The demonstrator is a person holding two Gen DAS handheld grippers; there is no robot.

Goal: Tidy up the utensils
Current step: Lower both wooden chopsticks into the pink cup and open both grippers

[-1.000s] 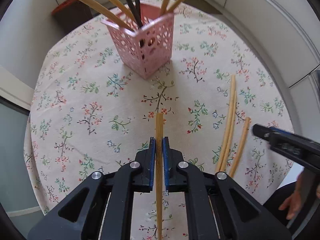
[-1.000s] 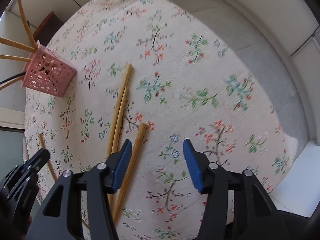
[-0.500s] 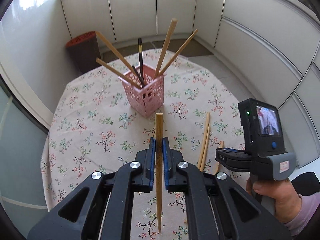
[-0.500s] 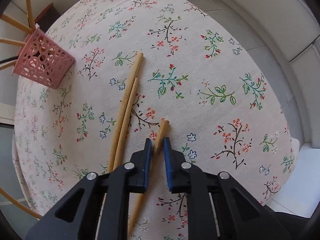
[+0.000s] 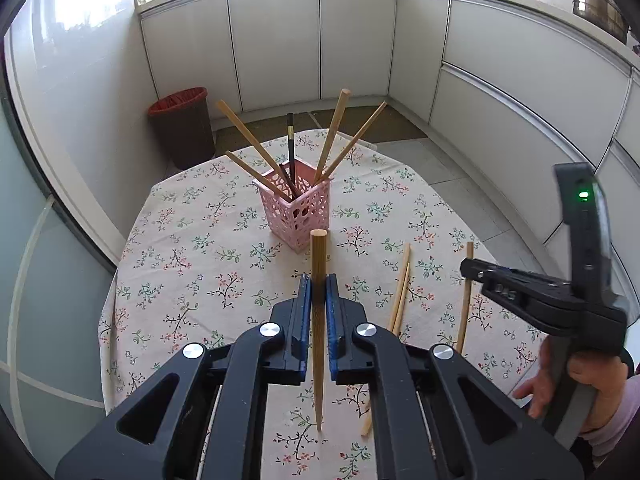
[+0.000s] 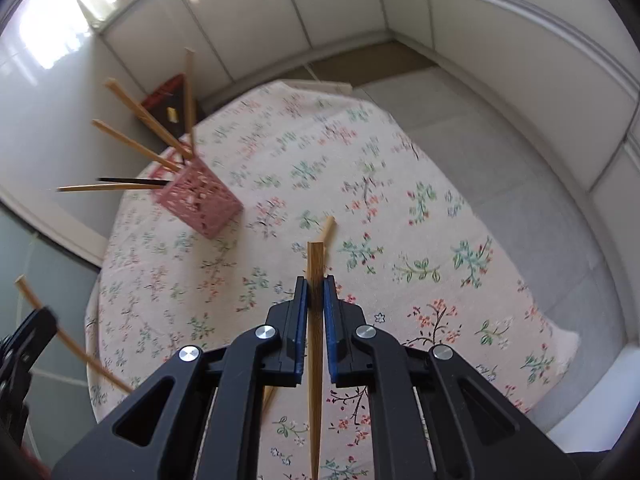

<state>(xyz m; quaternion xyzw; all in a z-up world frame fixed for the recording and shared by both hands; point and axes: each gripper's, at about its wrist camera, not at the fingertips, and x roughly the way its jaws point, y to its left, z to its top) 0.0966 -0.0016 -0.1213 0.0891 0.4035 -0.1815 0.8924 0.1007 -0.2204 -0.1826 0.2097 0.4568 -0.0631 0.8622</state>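
Observation:
A pink perforated holder [image 5: 296,210] stands mid-table with several chopsticks in it; it also shows in the right wrist view [image 6: 198,206]. My left gripper [image 5: 318,286] is shut on a wooden chopstick [image 5: 318,256], held above the table short of the holder. My right gripper [image 6: 315,286] is shut on another wooden chopstick [image 6: 314,264], lifted off the table; in the left wrist view it [image 5: 468,270] holds that chopstick [image 5: 465,304] at the right. Two chopsticks [image 5: 400,292] lie on the cloth between the grippers.
The round table has a floral cloth [image 5: 200,264]. A brown bin [image 5: 182,126] stands on the floor behind it. White cabinets [image 5: 520,92] curve around the back and right. The table edge [image 6: 560,340] is close on the right.
My right gripper closed on the short chopstick and lifted it off the cloth. My left gripper rose and drew back from the holder with its chopstick.

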